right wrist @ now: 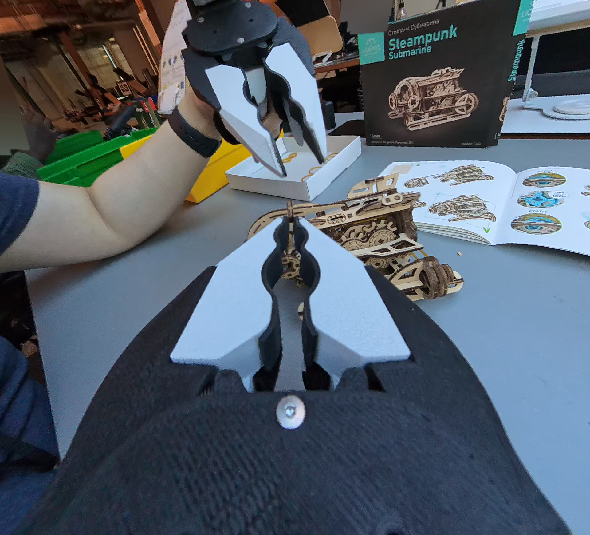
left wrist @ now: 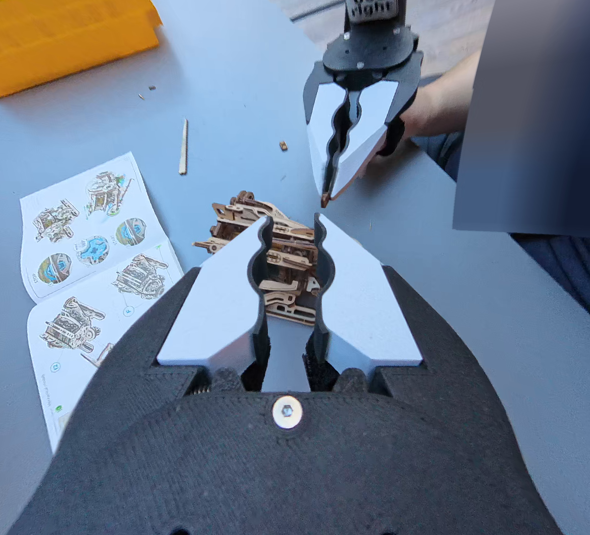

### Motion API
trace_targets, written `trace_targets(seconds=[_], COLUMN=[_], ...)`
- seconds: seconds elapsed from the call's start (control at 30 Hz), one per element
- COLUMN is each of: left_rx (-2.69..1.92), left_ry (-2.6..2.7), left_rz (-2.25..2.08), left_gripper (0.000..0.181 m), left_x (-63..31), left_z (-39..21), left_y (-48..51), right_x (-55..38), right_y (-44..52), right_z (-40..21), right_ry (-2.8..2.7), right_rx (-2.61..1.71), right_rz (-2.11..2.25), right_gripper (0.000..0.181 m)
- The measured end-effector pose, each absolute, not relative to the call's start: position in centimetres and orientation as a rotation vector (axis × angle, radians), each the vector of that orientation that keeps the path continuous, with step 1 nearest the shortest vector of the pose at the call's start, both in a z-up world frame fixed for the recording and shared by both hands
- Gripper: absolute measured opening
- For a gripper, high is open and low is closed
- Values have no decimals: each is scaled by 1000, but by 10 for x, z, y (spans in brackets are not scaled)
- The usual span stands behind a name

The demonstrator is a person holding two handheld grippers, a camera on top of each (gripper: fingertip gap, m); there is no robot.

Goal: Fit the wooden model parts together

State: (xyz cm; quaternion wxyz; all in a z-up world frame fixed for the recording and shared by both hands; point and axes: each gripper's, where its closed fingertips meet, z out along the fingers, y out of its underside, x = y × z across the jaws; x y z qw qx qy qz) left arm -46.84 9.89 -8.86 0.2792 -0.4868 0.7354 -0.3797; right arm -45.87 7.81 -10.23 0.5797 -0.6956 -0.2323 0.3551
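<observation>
While a largely built wooden submarine model [right wrist: 360, 241] lies on the grey desk [right wrist: 479, 344], the right claw [right wrist: 291, 222] pinches a small wooden peg [left wrist: 324, 199] beside it; the left claw [left wrist: 292, 222] hovers above, parted, empty. That peg looks unfitted.

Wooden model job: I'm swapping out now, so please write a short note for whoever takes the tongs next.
Right tongs: shut on a small brown piece, held just above the model.
Left tongs: open, empty, raised over the model.
Model lies on the grey table, partly built. Open manual beside it; a loose stick and a small bit lie farther off.
Left: seat the held piece; its slot is not clear from here.
</observation>
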Motion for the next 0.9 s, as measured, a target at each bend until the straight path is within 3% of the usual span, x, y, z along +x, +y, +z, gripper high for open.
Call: trace_targets(seconds=[0.3, 0.43, 0.63, 0.77, 0.9], left_rx=[-1327, -1364, -1283, -1290, -1263], left_ry=[1601, 1393, 1102, 1125, 1105], left_rz=[-1388, -1434, -1529, -1645, -1689], left_gripper=[26, 36, 5, 17, 2], left_x=[-463, -460, -464, -464, -463], left_z=[-39, -35, -18, -19, -18], left_y=[73, 55, 42, 31, 29], right_x=[-452, -455, -463, -466, -470], right_y=[62, 55, 40, 36, 33], right_z=[-62, -41, -21, -20, -23], right_ry=[-365, -298, -298, -332, -366], right_rx=[-1439, -1324, -1194, -1201, -1215], right_rz=[1197, 1376, 1457, 1411, 1354], right_gripper=[1, 1, 1, 1, 1])
